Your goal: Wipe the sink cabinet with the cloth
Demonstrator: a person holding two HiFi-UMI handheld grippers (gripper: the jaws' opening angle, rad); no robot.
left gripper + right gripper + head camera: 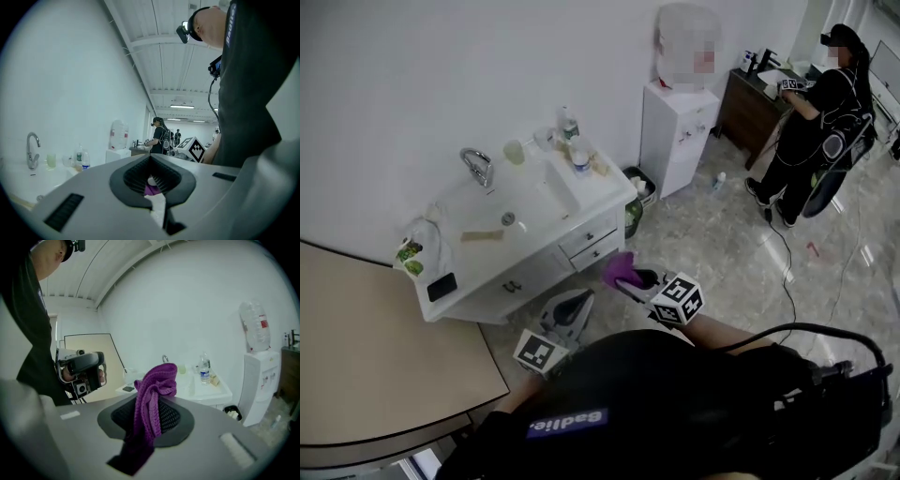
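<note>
While the white sink cabinet waits at left centre of the head view, I hold the purple cloth at mid-frame, pinched in my right gripper and well apart from the cabinet front. The right gripper view shows the jaws clamped on the cloth, its folds bunched above them and a tail hanging below. My left gripper, at lower centre, has its jaws pressed together on nothing. By my reading only 1 step is done, the cloth in hand; no wiping looks begun, so the cabinet's top and front are all left to do
</note>
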